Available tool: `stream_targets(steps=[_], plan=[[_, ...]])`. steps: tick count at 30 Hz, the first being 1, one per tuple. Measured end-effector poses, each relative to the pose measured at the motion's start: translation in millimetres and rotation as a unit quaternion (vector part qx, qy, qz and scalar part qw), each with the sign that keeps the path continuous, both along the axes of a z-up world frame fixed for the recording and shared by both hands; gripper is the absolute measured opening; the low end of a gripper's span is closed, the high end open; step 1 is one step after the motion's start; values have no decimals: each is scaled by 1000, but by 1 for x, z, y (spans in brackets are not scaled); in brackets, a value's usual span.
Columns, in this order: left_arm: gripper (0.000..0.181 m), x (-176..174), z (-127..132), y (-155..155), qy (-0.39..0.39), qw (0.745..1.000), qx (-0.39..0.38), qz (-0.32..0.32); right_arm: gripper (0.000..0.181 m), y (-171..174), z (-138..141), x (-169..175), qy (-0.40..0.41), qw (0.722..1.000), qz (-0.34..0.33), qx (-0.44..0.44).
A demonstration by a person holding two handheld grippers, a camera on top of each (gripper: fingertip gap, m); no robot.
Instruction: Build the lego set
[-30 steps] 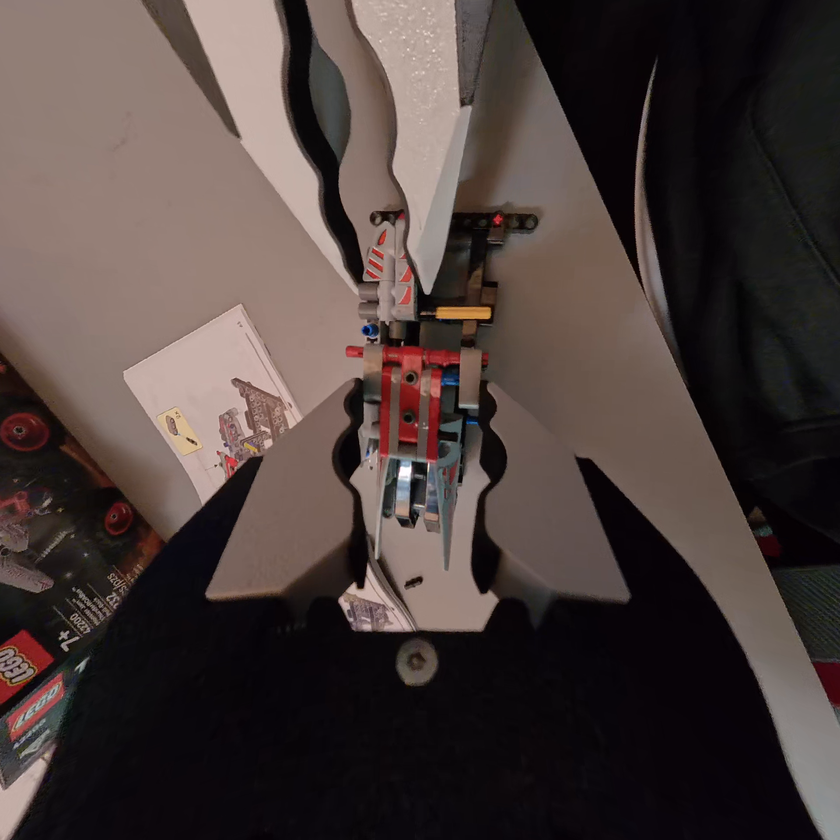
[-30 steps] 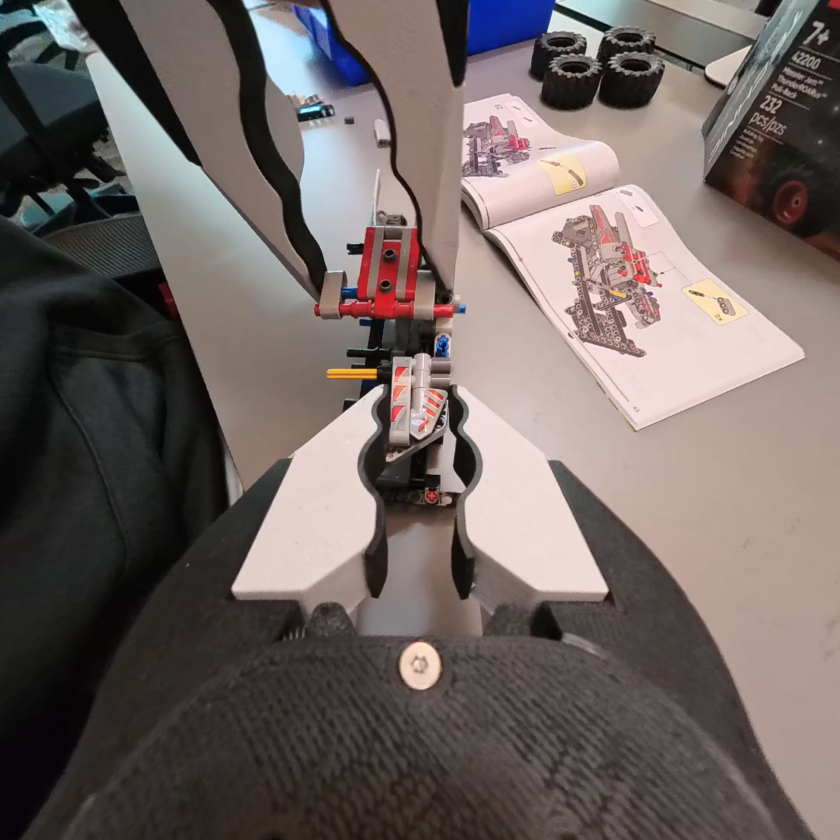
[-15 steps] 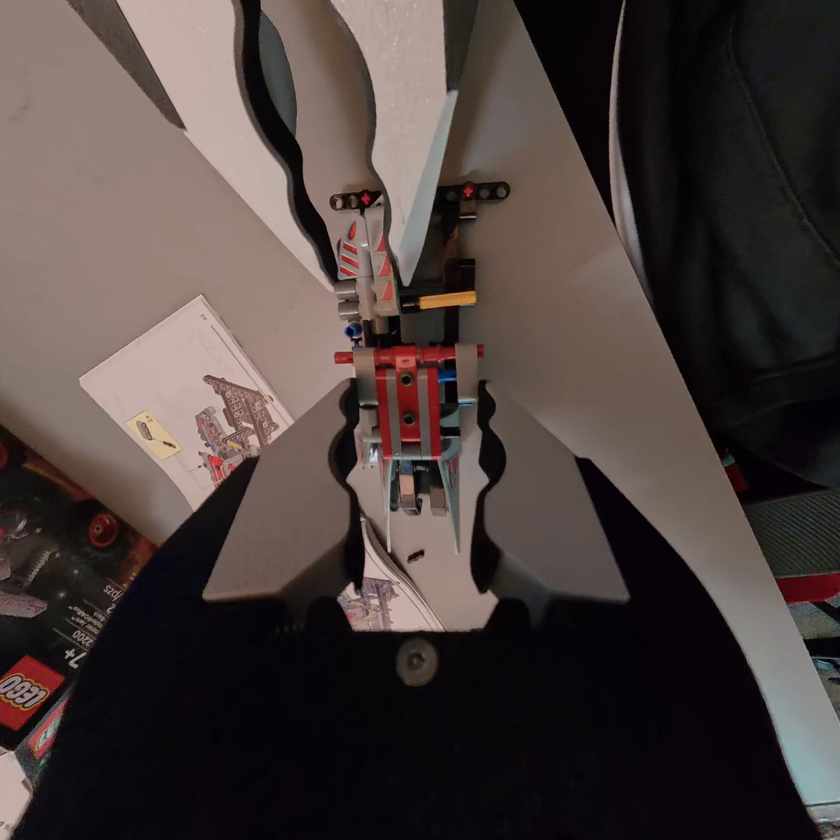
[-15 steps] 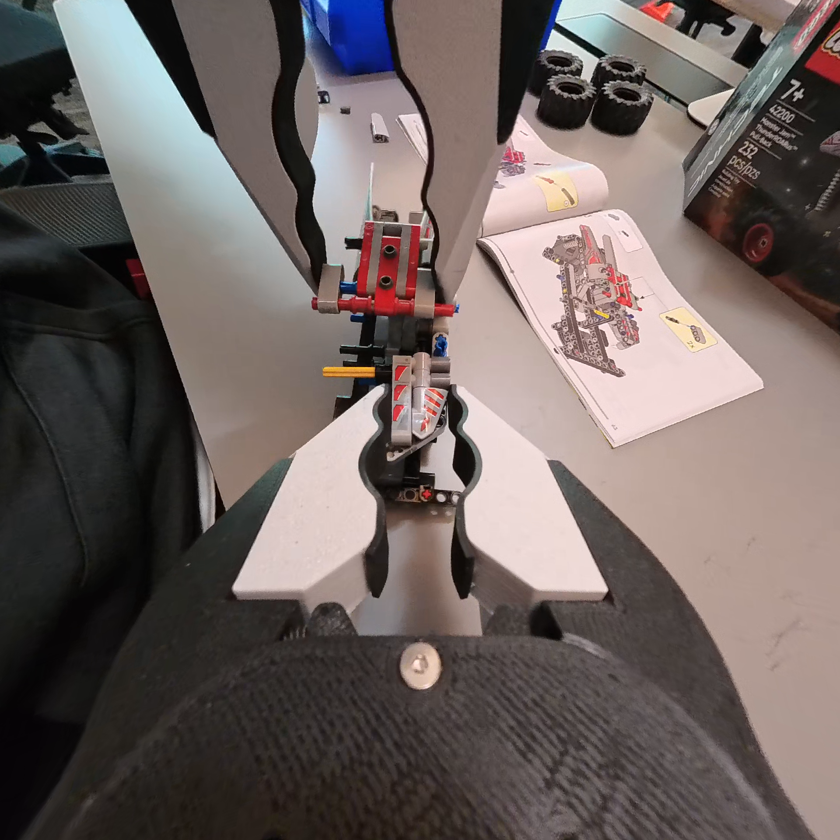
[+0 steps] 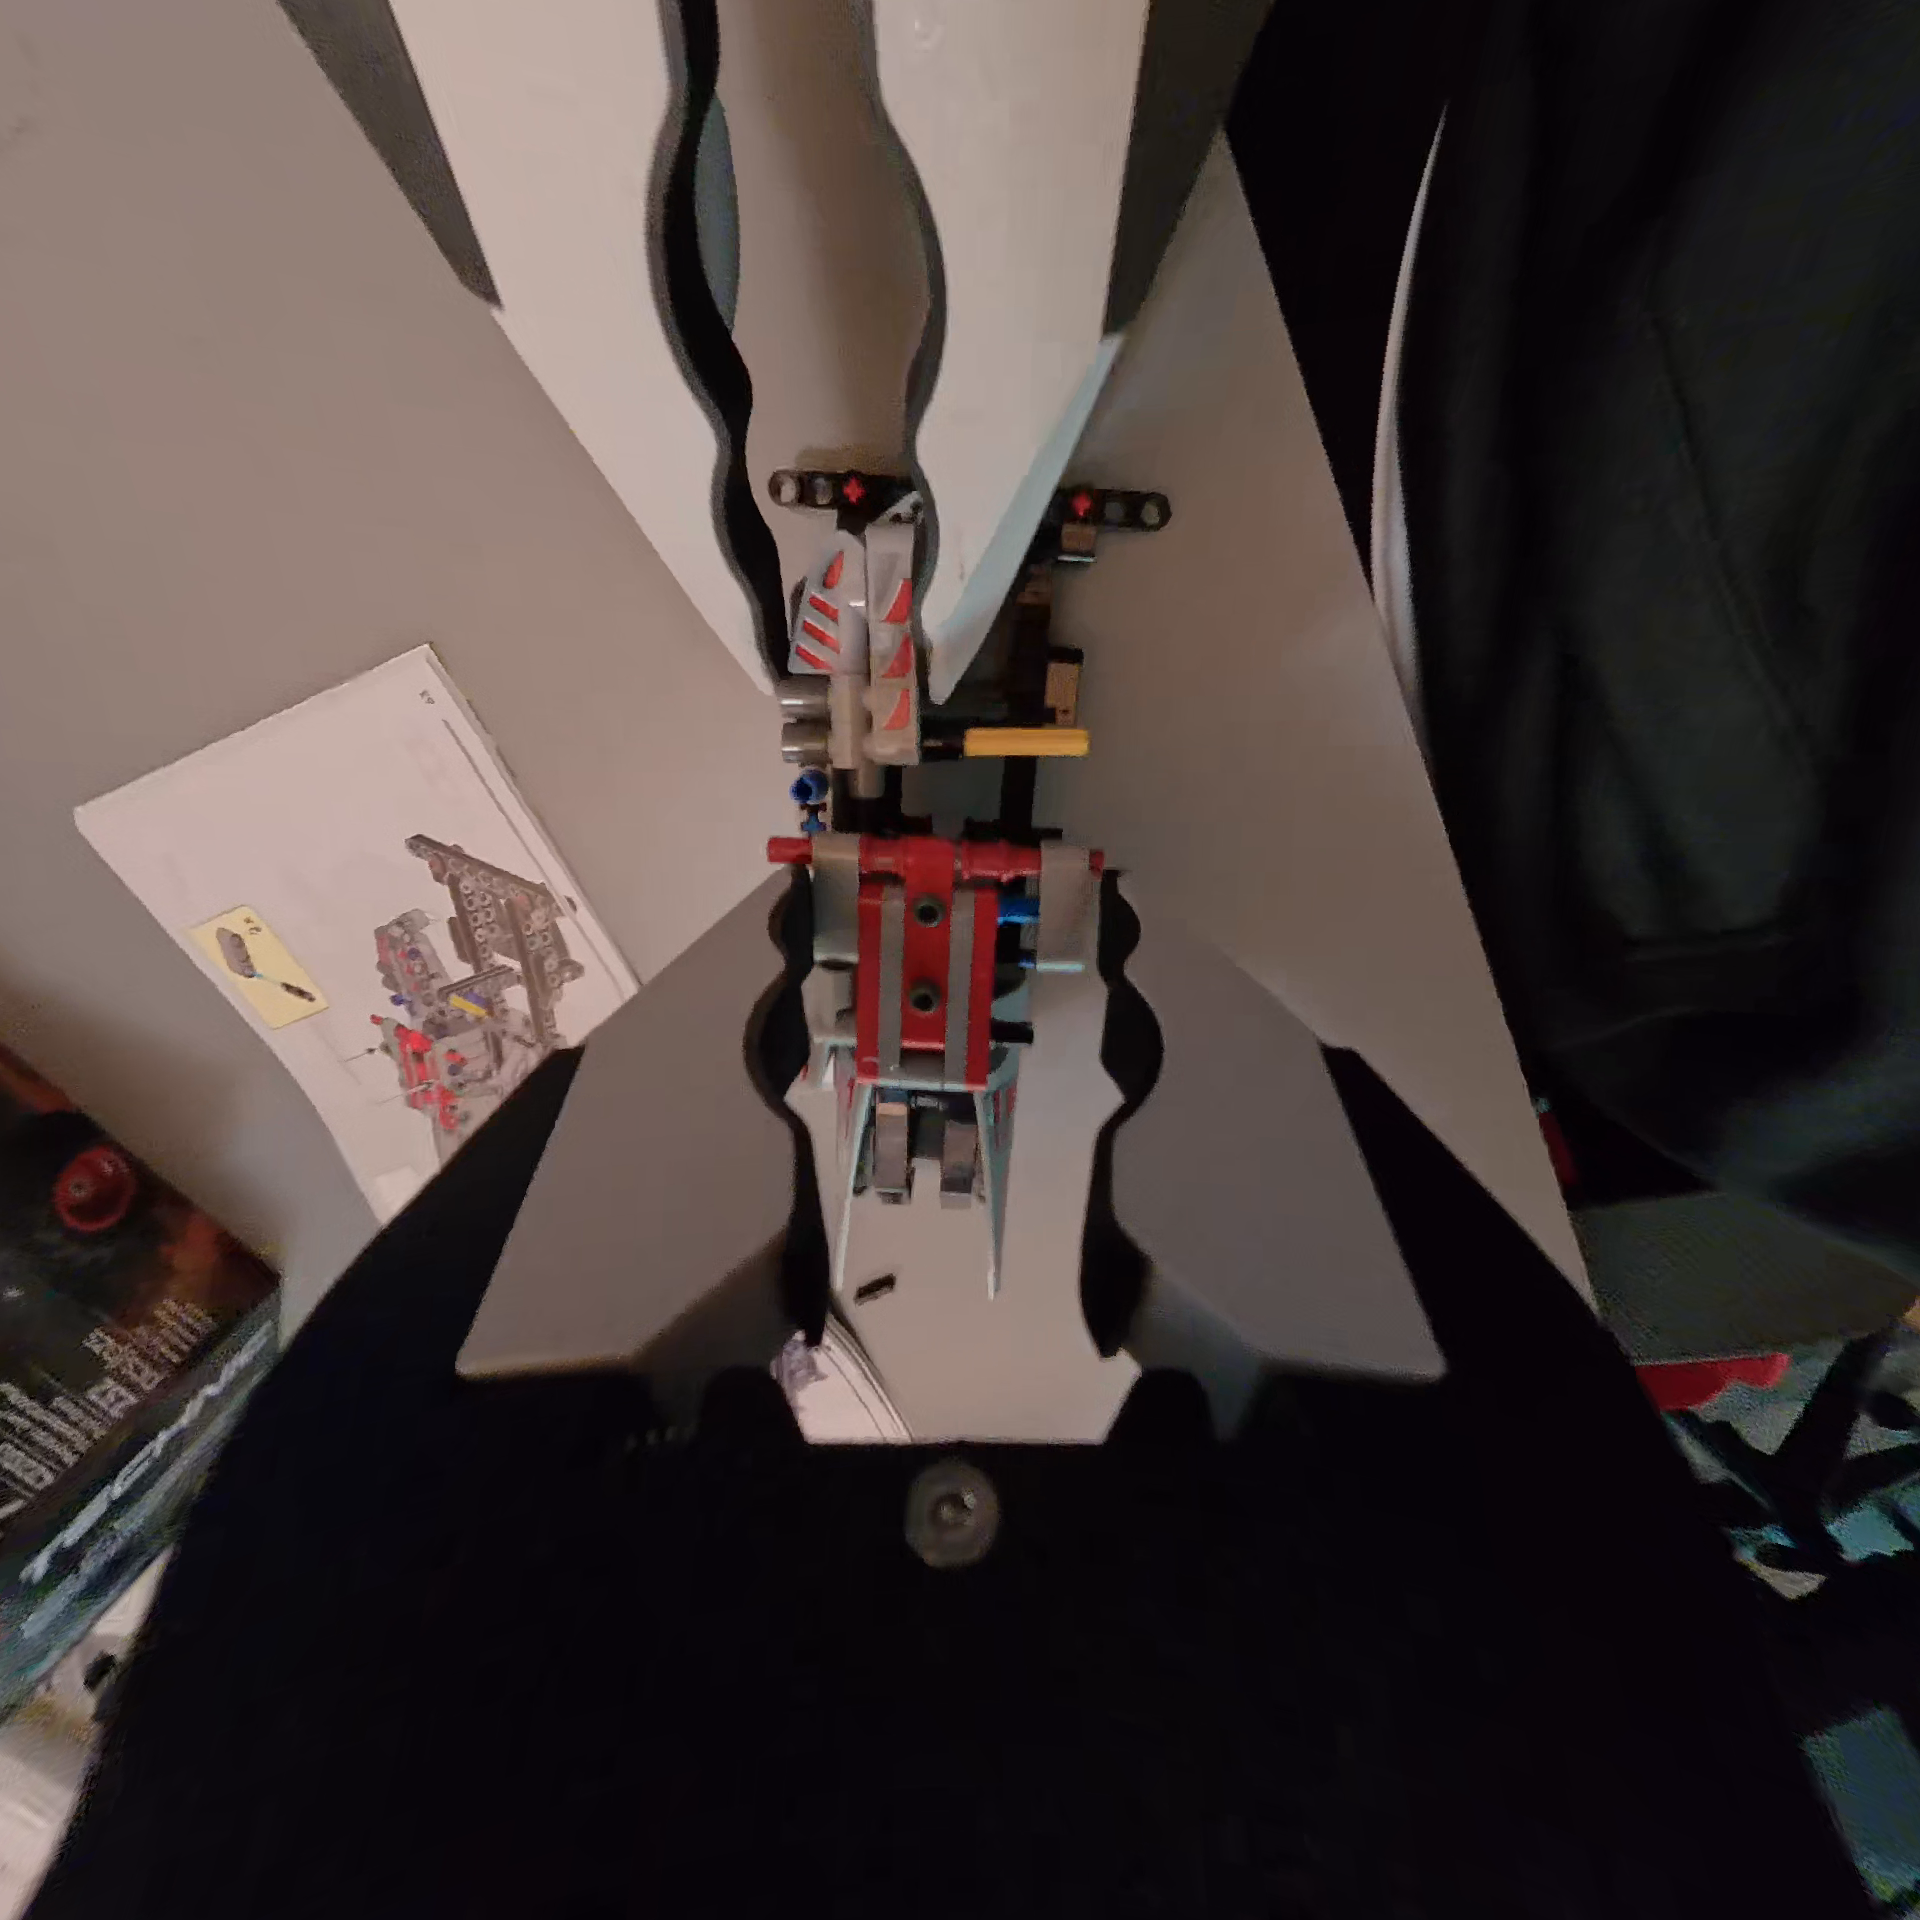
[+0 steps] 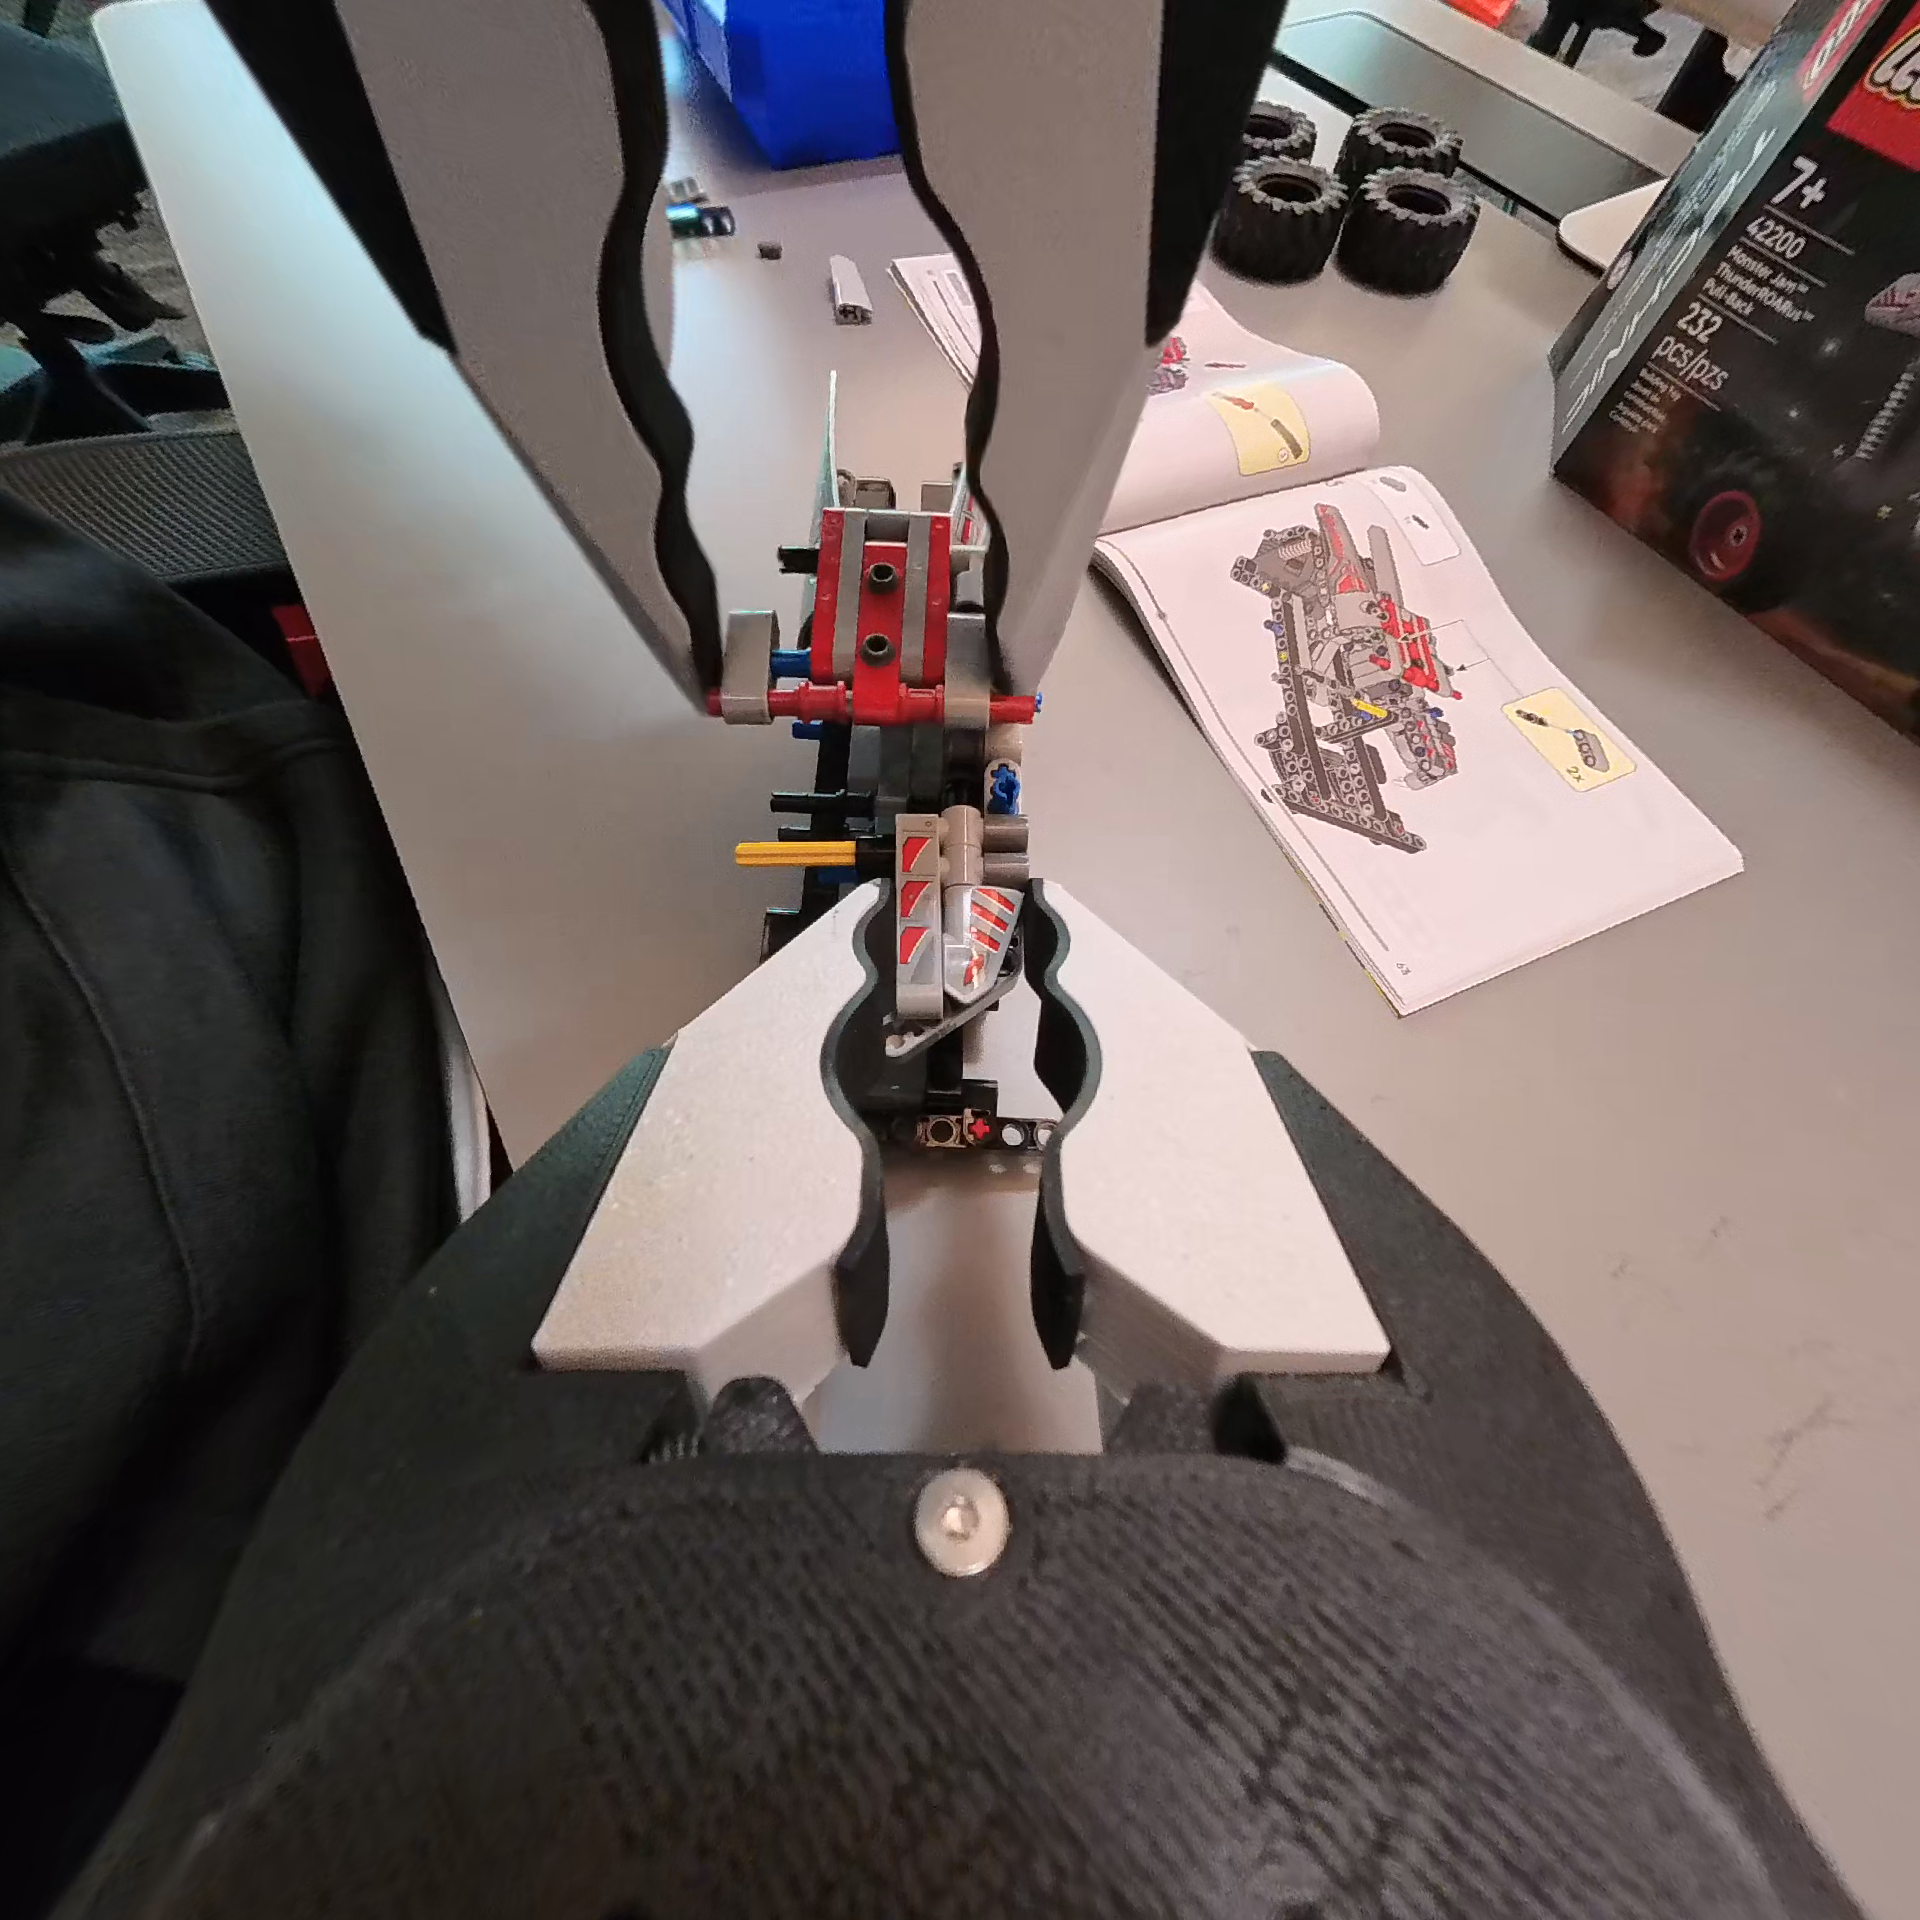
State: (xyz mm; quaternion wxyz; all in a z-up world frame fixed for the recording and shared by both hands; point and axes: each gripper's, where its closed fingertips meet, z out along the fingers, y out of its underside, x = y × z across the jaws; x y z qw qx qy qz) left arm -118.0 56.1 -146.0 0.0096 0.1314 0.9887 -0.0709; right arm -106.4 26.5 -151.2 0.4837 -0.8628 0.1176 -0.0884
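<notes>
lego model (image 6: 914, 769) held in the air above the table (image 6: 1455, 1195), between both claws: left gripper (image 5: 940, 883) clamped on its red end, right gripper (image 6: 951, 904) clamped on its striped grey end.

A: What does the right gripper (image 6: 956, 914) grip?
B: The lego model's (image 6: 904, 748) near end; the left gripper (image 6: 862, 675) clamps its far red end, instruction booklet (image 6: 1455, 748) to the right.

A: What is the furniture like?
B: A pale grey worktop (image 6: 1558, 1195), evenly lit in the right wrist view, dim in the left. A second grey table (image 6: 1455, 62) stands behind it.
A: And the floor?
B: Dark, patterned carpet (image 6: 62, 291).
</notes>
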Motion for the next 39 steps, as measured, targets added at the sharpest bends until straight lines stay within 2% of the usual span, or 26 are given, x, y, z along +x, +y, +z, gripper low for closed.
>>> stream_targets(steps=[10,13,22,32,39], plan=[[56,2,-4,4,-45,998,16,-39,22,1,0,0,-2,1000,1,1],[52,6,-5,4,-66,997,12,-46,23,1,0,0,-1,1000,1,1],[51,7,-5,4,-81,995,12,-64,23,1,0,0,-7,1000,1,-2],[49,9,-5,6,-71,994,27,-82,23,1,0,2,-13,1000,-1,-4],[50,9,-4,5,-60,996,31,-61,23,1,0,2,-13,1000,-3,-6]])
